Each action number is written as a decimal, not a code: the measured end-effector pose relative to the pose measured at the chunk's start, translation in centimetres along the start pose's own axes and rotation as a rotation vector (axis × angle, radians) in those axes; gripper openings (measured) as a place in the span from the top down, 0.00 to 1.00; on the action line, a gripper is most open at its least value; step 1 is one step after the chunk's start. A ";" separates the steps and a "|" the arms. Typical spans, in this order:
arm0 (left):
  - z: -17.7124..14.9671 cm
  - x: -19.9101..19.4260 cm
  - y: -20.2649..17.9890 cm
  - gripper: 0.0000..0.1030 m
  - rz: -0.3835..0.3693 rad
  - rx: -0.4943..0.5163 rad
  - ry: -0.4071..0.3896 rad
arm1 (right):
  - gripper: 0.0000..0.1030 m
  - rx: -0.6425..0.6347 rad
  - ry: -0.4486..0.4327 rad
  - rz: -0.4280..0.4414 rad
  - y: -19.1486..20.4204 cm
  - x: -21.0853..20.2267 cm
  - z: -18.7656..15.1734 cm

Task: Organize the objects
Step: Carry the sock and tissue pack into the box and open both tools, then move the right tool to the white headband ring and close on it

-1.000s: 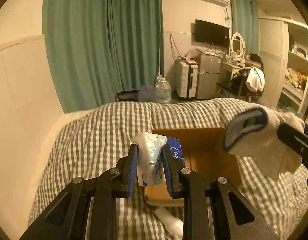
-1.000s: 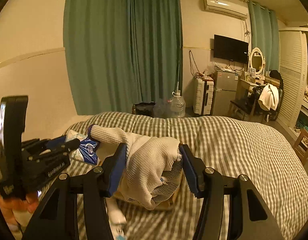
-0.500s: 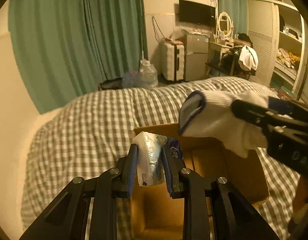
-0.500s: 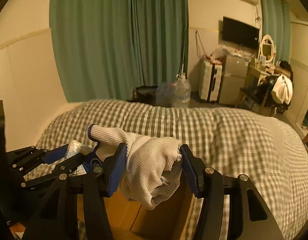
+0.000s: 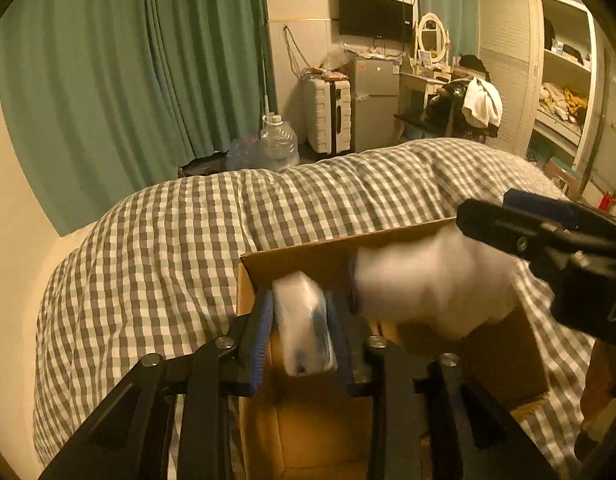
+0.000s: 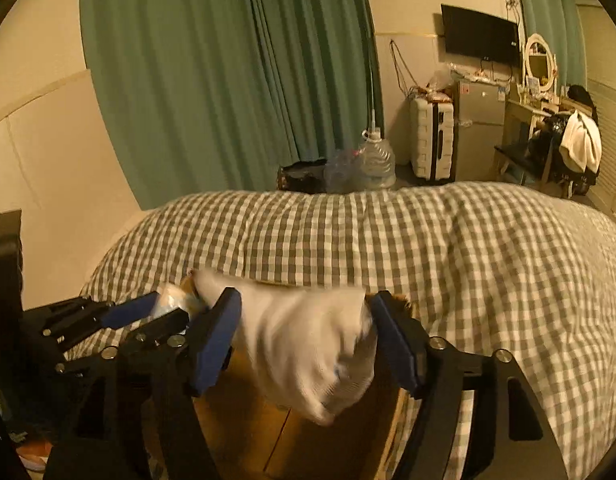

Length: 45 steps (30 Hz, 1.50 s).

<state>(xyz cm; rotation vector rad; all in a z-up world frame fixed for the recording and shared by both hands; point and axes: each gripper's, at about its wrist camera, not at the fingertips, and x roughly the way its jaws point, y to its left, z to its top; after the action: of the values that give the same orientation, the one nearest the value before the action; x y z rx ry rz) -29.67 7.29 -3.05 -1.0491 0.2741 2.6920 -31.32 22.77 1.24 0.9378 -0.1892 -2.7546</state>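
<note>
An open cardboard box [image 5: 308, 432] lies on the checked bed; it also shows in the right wrist view [image 6: 243, 432]. My left gripper [image 5: 301, 332] is shut on a clear plastic packet [image 5: 303, 332], blurred, held over the box's left part. My right gripper [image 6: 303, 332] is shut on a white knit glove [image 6: 308, 352] that hangs over the box opening. The glove [image 5: 428, 288] and the right gripper's body [image 5: 556, 256] show at right in the left wrist view. The left gripper [image 6: 147, 316] and packet [image 6: 169, 302] show at left in the right wrist view.
The grey-and-white checked duvet [image 5: 167, 248] covers the bed around the box. Beyond the bed's far edge stand green curtains [image 5: 147, 80], a water jug [image 5: 277, 144], a white suitcase [image 5: 330, 114], a small fridge [image 5: 374, 104] and a cluttered desk [image 5: 448, 92]. A beige wall [image 6: 47, 152] is at left.
Both grippers have moved forward and down over the box. The packet and the glove now hang lower, at the box opening, and both are motion-blurred.
</note>
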 end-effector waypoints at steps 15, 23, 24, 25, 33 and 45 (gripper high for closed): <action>-1.8 -12.6 0.5 0.03 0.070 -0.038 -0.079 | 0.04 -0.008 -0.126 0.014 3.1 -16.9 0.5; -5.7 -17.8 0.9 0.01 0.111 -0.049 -0.081 | 0.02 -0.101 -0.112 0.019 6.1 -22.7 -2.5; -6.4 -18.2 1.0 0.01 0.119 -0.055 -0.075 | 0.02 -0.111 -0.105 0.018 6.4 -23.3 -3.3; -6.9 -18.4 1.0 0.01 0.123 -0.061 -0.071 | 0.02 -0.117 -0.099 0.019 6.6 -23.5 -3.9; -12.5 -17.7 1.4 0.01 0.106 -0.136 0.009 | 0.02 -0.156 -0.025 -0.010 7.4 -23.3 -9.1; -19.6 -14.4 -0.1 0.01 0.164 -0.090 0.156 | 0.02 -0.171 0.241 0.026 8.8 -16.5 -18.6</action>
<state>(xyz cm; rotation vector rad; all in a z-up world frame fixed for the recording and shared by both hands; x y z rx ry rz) -6.86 0.10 -7.38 -1.3206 0.2810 2.7927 -5.70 17.55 -2.09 1.1955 0.0735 -2.5561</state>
